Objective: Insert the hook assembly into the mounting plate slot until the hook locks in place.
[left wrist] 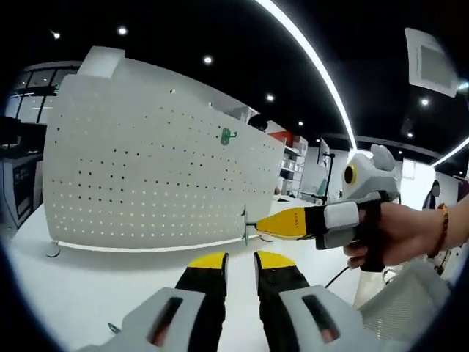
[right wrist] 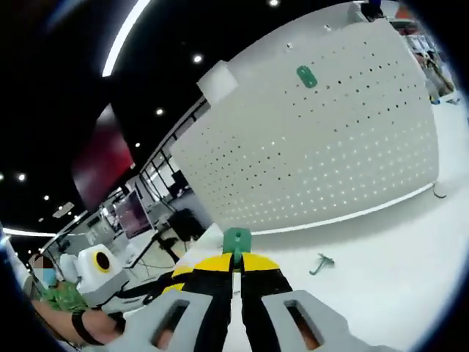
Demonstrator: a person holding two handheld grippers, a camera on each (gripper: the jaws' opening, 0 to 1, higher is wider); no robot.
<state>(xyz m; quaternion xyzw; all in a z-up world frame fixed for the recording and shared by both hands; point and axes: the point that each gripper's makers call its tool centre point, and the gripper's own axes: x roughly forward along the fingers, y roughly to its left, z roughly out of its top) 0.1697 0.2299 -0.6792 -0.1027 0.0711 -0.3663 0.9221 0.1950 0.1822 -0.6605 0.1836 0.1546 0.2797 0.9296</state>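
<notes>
A white pegboard mounting plate (left wrist: pixel 146 161) (right wrist: pixel 315 147) stands upright on a white table, and one green hook (left wrist: pixel 227 136) (right wrist: pixel 306 76) hangs high on it. My right gripper (right wrist: pixel 236 258) is shut on a second green hook assembly (right wrist: pixel 237 238), held up short of the board. In the left gripper view the right gripper (left wrist: pixel 258 224) comes in from the right in a person's hand and holds its hook (left wrist: pixel 247 220) by the plate's right edge. My left gripper (left wrist: pixel 240 262) hangs open and holds nothing, low in front of the plate.
A loose green hook (right wrist: pixel 321 262) lies on the white table (right wrist: pixel 396 279) in front of the plate. The left gripper (right wrist: pixel 95 271) shows at lower left on a hand. Shelves and desks stand behind the plate.
</notes>
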